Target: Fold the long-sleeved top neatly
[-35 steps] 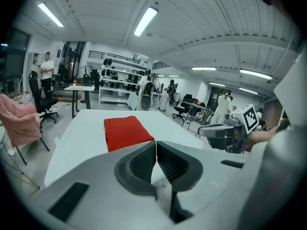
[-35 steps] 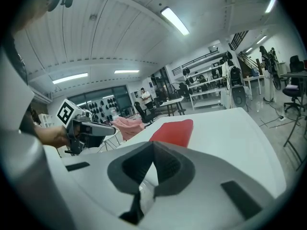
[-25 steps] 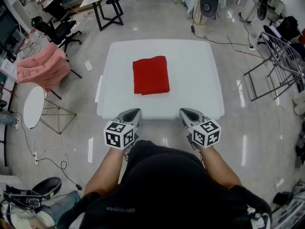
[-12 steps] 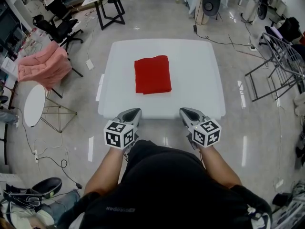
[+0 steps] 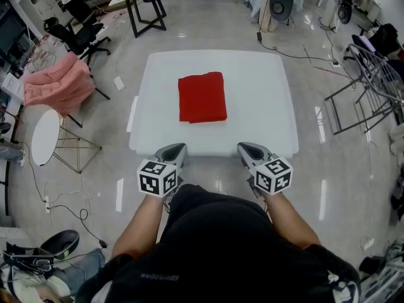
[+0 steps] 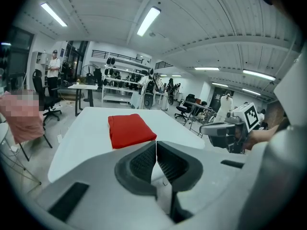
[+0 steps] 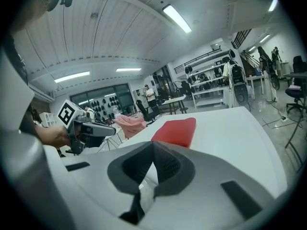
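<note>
Holding the left gripper and right gripper side by side over the near edge of the table, low in the head view, each with jaws pressed together and nothing between them. Leaving the top alone near the table's middle, a shade left of centre, as a compact red rectangle with fairly square edges.

Lies straight up the frame from the jaws, well apart from both, with its long axis running up and down the frame, away from the person. Sits nearer the left gripper, almost in line with it, and up and to the left of the right one. In both gripper views, shows beyond the shut jaws with bare tabletop between.

Looks finished as a fold, judging by these views. Would need, for any further tidying, a reach forward across the tabletop, left side first, and jaws opened before touching cloth.

Smooth white tabletop, likely to let the cloth slide if nudged. Round it, a glossy pale floor with cables, a pink cloth over a chair at left, a round table below that, a metal rack at right and a speaker at top.
</note>
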A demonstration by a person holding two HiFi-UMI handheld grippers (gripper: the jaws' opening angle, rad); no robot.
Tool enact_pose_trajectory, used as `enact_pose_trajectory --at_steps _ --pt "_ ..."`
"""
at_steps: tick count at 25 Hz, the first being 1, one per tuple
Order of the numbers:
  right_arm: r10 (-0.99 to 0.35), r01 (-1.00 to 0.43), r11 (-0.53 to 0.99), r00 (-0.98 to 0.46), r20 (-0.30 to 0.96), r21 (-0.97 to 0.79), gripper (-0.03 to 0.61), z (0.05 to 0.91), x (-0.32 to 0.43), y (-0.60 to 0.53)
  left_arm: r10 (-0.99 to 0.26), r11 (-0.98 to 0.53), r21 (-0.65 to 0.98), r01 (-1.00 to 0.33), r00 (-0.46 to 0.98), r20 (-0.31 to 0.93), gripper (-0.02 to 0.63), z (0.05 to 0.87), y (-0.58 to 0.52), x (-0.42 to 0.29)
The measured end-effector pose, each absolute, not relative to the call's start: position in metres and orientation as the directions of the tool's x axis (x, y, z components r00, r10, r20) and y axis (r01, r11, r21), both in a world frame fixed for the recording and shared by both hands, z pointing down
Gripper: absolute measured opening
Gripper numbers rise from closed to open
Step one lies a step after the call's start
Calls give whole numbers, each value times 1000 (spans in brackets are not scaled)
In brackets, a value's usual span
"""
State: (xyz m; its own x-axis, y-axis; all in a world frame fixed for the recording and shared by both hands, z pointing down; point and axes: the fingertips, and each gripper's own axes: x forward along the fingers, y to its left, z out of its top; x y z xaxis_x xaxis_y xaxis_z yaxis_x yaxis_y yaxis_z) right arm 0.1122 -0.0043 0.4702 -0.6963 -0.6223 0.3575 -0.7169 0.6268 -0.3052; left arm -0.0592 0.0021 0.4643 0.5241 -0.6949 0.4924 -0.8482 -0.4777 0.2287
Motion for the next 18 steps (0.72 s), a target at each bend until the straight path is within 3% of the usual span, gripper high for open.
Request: enact_pose_trajectory --at_steps 18 --pt "-617 -711 638 -701 357 -295 3 471 109 -6 -704 -477 229 -849 524 479 8 463 0 -59"
